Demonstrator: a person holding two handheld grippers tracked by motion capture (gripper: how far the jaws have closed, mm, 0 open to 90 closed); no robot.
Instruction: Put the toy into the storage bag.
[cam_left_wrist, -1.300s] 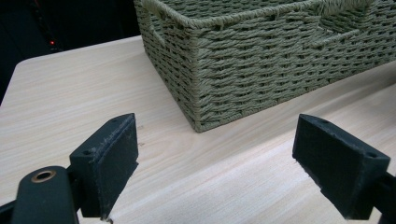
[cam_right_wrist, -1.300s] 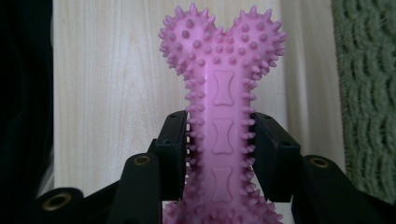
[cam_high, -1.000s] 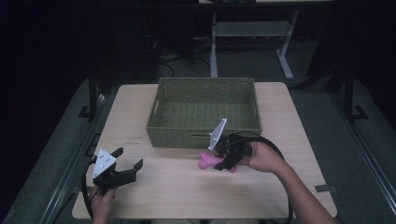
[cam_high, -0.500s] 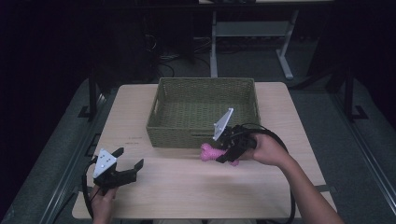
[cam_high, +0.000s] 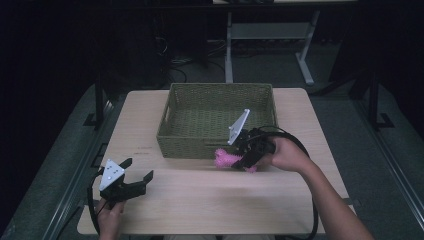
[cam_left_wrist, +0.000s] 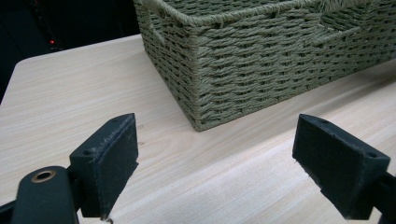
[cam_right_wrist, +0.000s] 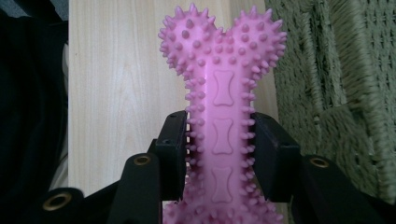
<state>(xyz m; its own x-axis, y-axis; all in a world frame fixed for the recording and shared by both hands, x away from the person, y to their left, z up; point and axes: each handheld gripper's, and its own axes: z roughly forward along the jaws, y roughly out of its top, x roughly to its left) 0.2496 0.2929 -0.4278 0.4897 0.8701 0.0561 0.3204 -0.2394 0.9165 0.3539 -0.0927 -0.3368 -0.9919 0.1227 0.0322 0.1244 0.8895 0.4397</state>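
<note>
A pink spiky rubber bone is clamped by its shaft between the two black jaws of my right gripper, which is shut on it. Seen from above, that gripper holds the pink bone a little above the table, just in front of the green woven basket. My left gripper rests at the table's near left corner, jaws wide apart with nothing between them. Its own view shows the gripper over bare wood, facing a corner of the basket.
The light wooden table has free surface between the two hands. The basket's right wall stands close beside the bone. Dark floor, a white table frame and cables lie beyond the far edge.
My right gripper has lifted the pink bone off the table and carried it slightly up toward the basket front. The left gripper has stayed put.
</note>
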